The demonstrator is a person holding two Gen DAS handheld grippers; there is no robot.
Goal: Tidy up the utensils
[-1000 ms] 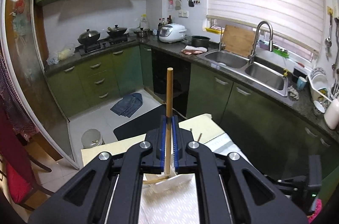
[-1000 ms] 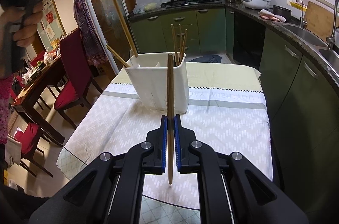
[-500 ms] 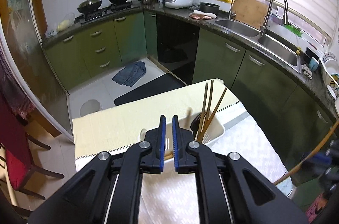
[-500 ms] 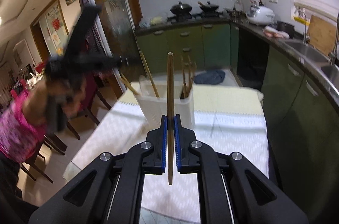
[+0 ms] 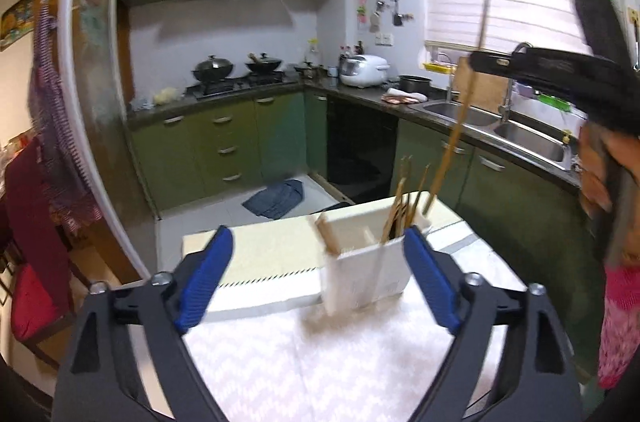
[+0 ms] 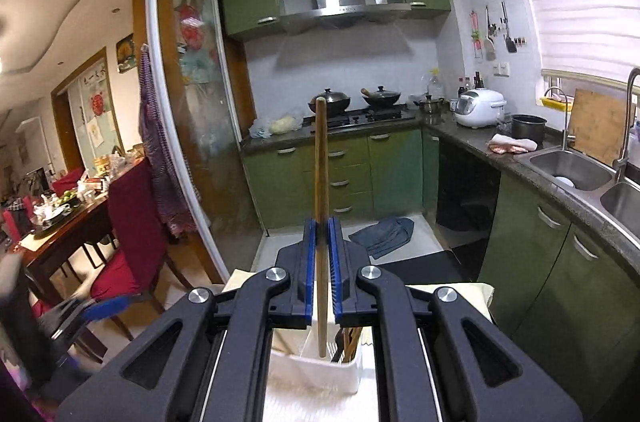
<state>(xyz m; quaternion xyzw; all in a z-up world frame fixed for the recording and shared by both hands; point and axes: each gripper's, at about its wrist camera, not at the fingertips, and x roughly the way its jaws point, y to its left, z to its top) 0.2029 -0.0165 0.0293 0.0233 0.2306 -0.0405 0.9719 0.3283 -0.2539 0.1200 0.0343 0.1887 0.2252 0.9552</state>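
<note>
green kitchen cabinets (image 5: 224, 146) line the far wall behind a cloth-covered table (image 5: 320, 362). on it stands a white utensil holder (image 5: 366, 272) with several chopsticks (image 5: 400, 206) leaning in its right compartment. the right gripper (image 6: 321, 278) is clamped on one upright wooden chopstick (image 6: 320, 182), its lower tip over the holder (touching or not, i cannot tell). the left gripper (image 5: 316, 286) has just been opening; its blue pads (image 5: 202, 282) stand wide apart, empty, the holder beyond them.

Upright chopsticks (image 5: 404, 200) crowd the white holder (image 5: 366, 272) (left compartment roomier).
</note>
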